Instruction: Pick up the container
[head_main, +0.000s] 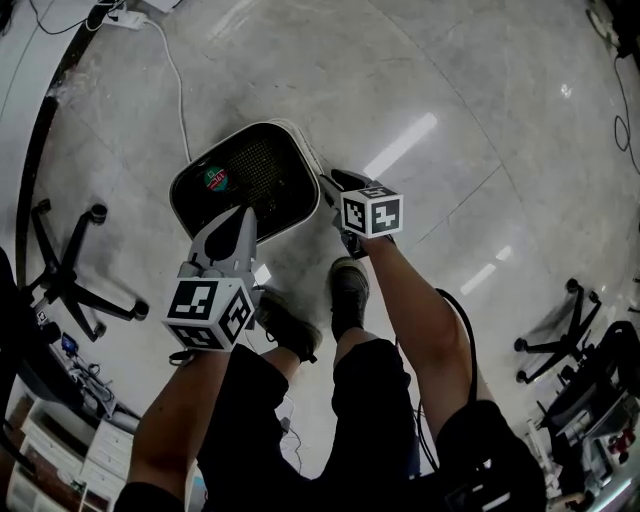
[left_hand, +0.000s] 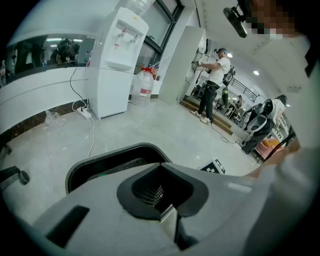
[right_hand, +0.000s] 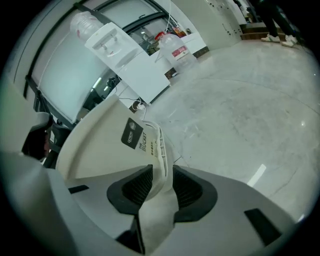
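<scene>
On the floor, in front of the shoes (head_main: 290, 325): the container (head_main: 285, 127) stands upright, a rounded-square white tub with a dark meshed inside, well in from the floor's curved edge along the wall.
Floor (head_main: 480, 130): pale glossy tile; wide bare stretches lie beyond the container and to its right.
Inside the container: a small round green and red thing (head_main: 215, 179) lies by the left wall; what it is I cannot tell.
Right tool (head_main: 335, 190): clamped on the container's right rim. In the right gripper view both dark pads of the tool (right_hand: 162, 190) press on the thin white wall (right_hand: 100, 145), just below a black label.
Left tool (head_main: 243, 222): jaws together with nothing between them, the tip above the container's near rim. In the left gripper view the tool (left_hand: 160, 192) looks across the dark rim (left_hand: 115, 156); whether it touches the rim I cannot tell.
Left side: a chair base (head_main: 65, 270) with castors stands near the floor's curved edge, apart from the container.
Right side: a second chair base (head_main: 560, 340) sits well clear, towards the floor's far right.
Cable (head_main: 175, 80): a white lead runs from the wall down to the container's far-left corner.
Far wall: a water dispenser (left_hand: 117, 60) with a large bottle (left_hand: 141, 87) beside it; open floor lies between them and the container.
Background: a person (left_hand: 212, 82) stands far off.
</scene>
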